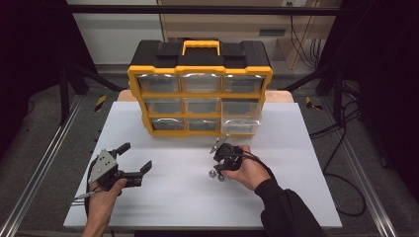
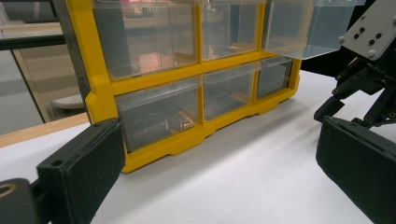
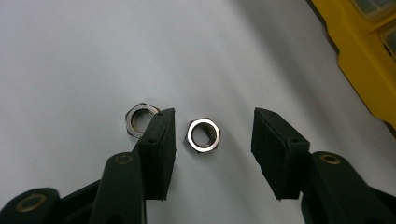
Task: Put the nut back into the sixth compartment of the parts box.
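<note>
The right claw (image 3: 212, 149) points down at the white bench (image 1: 197, 197), with its jaws apart around a steel hex nut (image 3: 203, 135) that lies flat on the bench surface. The pads do not yet press on the nut; a visible gap remains on each side, wider at the right pad. A second hex nut (image 3: 139, 119) lies just to the left, outside the left jaw and partly hidden behind it. In the high view both nuts sit near the centre of the bench, in front of the yellow drawer organiser (image 1: 200, 94), and the right hand (image 1: 247, 170) holds the claw directly over them. The organiser's right-hand middle drawer (image 1: 241, 106) stands pulled out slightly. The left claw (image 1: 133, 165) rests on the left part of the bench with its jaws wide apart and nothing between them. The step in hand appears to be the pickup of the nearer nut. The next move calls for closing the jaws squarely on two opposite flats, with the left jaw kept clear of the second nut so that it is not pushed or trapped, followed by a straight lift.
</note>
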`<state>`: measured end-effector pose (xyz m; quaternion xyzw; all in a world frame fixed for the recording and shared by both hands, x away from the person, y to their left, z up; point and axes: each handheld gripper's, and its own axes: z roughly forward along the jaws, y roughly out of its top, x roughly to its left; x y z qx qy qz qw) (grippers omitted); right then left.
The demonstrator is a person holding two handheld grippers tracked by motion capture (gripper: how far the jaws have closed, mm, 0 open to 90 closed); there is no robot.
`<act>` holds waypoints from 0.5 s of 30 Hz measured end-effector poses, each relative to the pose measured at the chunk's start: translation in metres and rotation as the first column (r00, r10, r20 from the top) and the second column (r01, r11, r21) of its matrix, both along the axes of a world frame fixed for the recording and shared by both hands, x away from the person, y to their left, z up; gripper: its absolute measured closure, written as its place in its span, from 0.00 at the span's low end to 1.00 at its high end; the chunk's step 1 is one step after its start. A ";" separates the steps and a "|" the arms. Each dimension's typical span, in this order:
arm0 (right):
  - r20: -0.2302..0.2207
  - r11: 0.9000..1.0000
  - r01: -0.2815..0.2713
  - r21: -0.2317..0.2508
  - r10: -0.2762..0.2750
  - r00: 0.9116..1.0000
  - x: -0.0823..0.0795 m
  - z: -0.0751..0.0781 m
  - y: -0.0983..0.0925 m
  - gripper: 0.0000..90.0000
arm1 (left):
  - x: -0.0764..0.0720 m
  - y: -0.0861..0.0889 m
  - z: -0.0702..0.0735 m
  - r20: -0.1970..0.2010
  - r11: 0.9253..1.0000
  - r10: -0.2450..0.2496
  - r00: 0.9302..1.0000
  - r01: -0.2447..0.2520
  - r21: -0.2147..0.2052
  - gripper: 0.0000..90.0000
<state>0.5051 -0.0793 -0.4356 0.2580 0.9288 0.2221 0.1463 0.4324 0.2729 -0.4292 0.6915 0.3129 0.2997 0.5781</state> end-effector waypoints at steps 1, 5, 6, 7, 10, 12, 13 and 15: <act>-0.005 1.000 0.010 -0.005 -0.010 1.000 0.000 0.000 0.000 0.56 | 0.000 0.000 0.000 0.000 1.000 0.000 1.000 0.000 0.000 0.01; -0.009 1.000 0.000 -0.017 -0.001 1.000 0.002 -0.003 0.000 0.59 | 0.000 0.000 0.000 0.001 1.000 0.001 1.000 -0.001 0.000 0.01; -0.015 1.000 0.002 -0.014 -0.002 1.000 0.002 -0.003 0.001 0.59 | 0.000 0.000 0.000 0.000 1.000 0.001 1.000 -0.001 0.000 0.01; -0.023 1.000 0.012 -0.015 -0.012 1.000 0.002 -0.004 0.001 0.60 | 0.000 0.000 0.000 0.001 1.000 0.001 1.000 -0.001 -0.001 0.01; -0.031 1.000 0.002 -0.024 -0.003 1.000 0.003 -0.005 0.002 0.62 | 0.000 0.000 0.000 0.000 1.000 0.000 1.000 0.000 0.000 0.01; -0.031 0.999 -0.005 -0.033 0.004 1.000 0.004 -0.007 0.002 0.63 | 0.000 0.000 0.000 0.001 1.000 0.001 1.000 -0.001 0.002 0.01; -0.035 1.000 -0.003 -0.028 0.002 0.999 0.004 -0.007 0.003 0.64 | 0.000 0.000 0.000 0.001 1.000 0.002 1.000 -0.002 0.004 0.01; -0.045 0.999 0.008 -0.036 -0.009 0.999 0.004 -0.008 0.003 0.65 | 0.000 0.000 0.000 0.000 1.000 0.002 1.000 -0.002 0.003 0.01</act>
